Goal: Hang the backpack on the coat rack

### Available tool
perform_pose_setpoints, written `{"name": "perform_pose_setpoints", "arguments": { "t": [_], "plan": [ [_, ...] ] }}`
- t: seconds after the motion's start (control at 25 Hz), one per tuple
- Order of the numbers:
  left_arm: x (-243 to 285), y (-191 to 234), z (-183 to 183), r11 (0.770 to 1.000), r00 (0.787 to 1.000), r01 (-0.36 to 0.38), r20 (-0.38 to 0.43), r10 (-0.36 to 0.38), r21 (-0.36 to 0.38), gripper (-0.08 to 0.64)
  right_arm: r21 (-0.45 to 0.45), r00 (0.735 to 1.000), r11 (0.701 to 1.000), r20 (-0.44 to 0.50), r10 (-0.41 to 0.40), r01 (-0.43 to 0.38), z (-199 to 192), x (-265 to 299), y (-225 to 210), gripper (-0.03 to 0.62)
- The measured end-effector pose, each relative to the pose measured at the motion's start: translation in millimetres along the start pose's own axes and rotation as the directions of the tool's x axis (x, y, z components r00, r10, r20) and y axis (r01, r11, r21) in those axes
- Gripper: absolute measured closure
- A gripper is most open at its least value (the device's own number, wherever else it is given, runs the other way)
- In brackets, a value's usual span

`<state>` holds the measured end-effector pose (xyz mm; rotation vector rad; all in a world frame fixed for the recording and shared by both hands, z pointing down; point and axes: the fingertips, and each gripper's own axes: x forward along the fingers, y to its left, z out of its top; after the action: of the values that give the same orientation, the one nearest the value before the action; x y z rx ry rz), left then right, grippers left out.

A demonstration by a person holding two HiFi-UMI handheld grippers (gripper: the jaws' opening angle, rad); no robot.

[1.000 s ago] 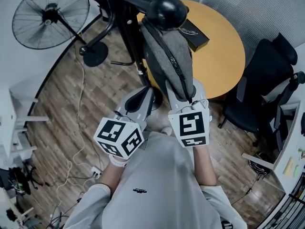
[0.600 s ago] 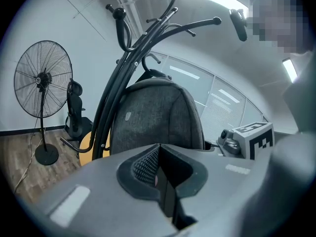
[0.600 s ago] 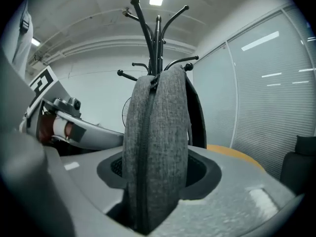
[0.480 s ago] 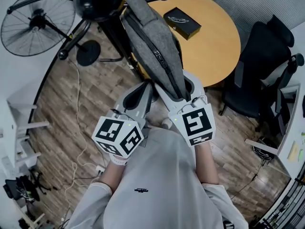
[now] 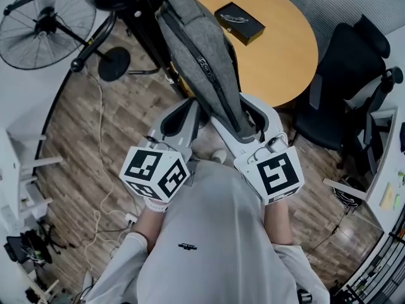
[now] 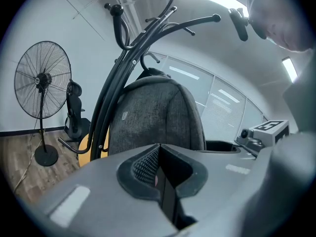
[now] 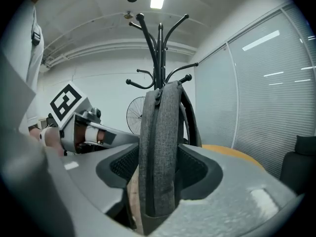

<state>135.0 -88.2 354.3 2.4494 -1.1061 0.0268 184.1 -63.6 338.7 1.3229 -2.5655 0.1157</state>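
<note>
The grey backpack (image 5: 202,62) hangs by its top from the black coat rack (image 5: 136,18) and slants down toward me. My right gripper (image 5: 243,116) is open, one finger on each side of the backpack's lower end, which stands between the jaws in the right gripper view (image 7: 158,147) with the pads not pressing on it. My left gripper (image 5: 185,114) is shut and empty, just left of the backpack's lower end. In the left gripper view the backpack (image 6: 153,112) fills the middle, behind the closed jaws of the left gripper (image 6: 157,154), with the rack (image 6: 118,73) arching above.
A round wooden table (image 5: 285,49) with a black box (image 5: 238,23) on it stands behind the rack. A pedestal fan (image 5: 41,24) is at the left, a black office chair (image 5: 345,100) at the right. Cables (image 5: 101,170) trail over the wooden floor.
The right gripper's jaws have spread off the backpack's lower end, and that hand has drawn back toward me and rolled a little. The left gripper has stayed put.
</note>
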Motion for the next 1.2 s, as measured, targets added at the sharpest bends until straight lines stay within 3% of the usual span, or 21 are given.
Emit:
{"name": "perform_pose_setpoints", "arguments": {
  "t": [0.32, 0.48, 0.8, 0.92, 1.2],
  "plan": [
    [-4, -2, 3, 1.0, 1.0, -0.011, 0.022, 0.01, 0.022, 0.546, 0.031, 0.999, 0.999, 0.029, -0.028, 0.027, 8, -31, -6, 0.347],
    [-2, -3, 3, 0.999, 1.0, -0.015, 0.021, 0.014, 0.031, 0.545, 0.048, 0.993, 0.992, 0.02, -0.116, 0.115, 0, -42, -32, 0.379],
    [-11, 8, 4, 0.997, 0.998, -0.062, 0.026, 0.061, 0.05, 0.546, 0.137, 0.948, 0.943, 0.053, -0.314, 0.304, -9, -65, -80, 0.568],
    [-8, 11, 2, 0.996, 0.997, -0.071, 0.02, 0.07, 0.05, 0.546, 0.151, 0.941, 0.931, 0.022, -0.338, 0.331, -25, -61, -91, 0.6],
    [-5, 13, -5, 0.994, 0.997, -0.083, 0.009, 0.082, 0.078, 0.546, 0.23, 0.936, 0.911, 0.004, -0.353, 0.343, -45, -56, -91, 0.6]
  ]
}}
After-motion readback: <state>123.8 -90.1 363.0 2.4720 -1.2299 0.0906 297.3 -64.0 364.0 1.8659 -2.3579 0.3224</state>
